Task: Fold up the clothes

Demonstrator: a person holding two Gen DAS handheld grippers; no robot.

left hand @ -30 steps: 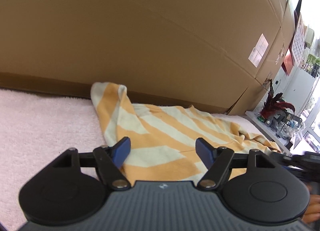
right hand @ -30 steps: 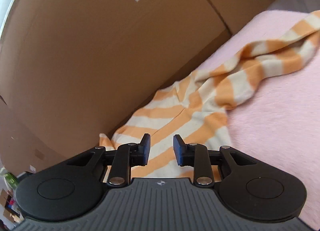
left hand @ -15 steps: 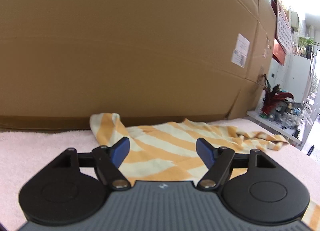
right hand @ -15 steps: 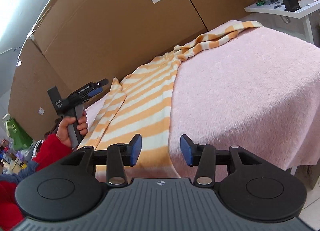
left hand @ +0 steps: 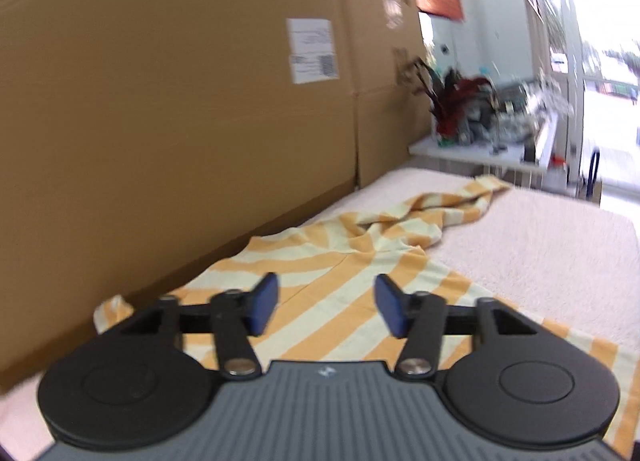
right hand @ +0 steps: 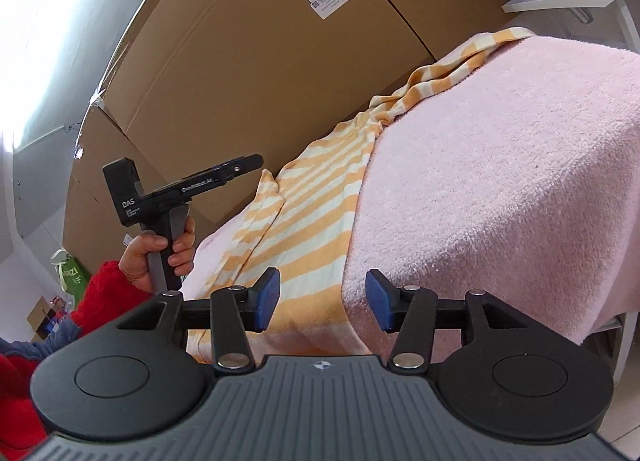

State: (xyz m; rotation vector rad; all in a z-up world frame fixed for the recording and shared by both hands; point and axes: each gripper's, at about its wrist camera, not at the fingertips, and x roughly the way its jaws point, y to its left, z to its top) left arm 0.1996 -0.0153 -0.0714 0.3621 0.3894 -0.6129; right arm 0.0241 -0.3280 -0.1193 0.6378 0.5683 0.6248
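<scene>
Along the cardboard wall (left hand: 180, 101), toward one o'clock, your striped garment (left hand: 332, 273) lies rumpled on the pink blanket (right hand: 500, 161). Left gripper (left hand: 326, 303), just closing, and right gripper (right hand: 322, 299), having just opened wider, both stand parted and empty; pinch hem corners evenly before folding.

Striped garment (left hand: 340, 273) soft knit cloth; blanket (right hand: 500, 165) fluffy pink fleece; wall (left hand: 180, 101) matt cardboard

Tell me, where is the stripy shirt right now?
The stripy shirt lies stretched along the pink blanket, against the big cardboard box; in the left wrist view it fills the middle.
</scene>
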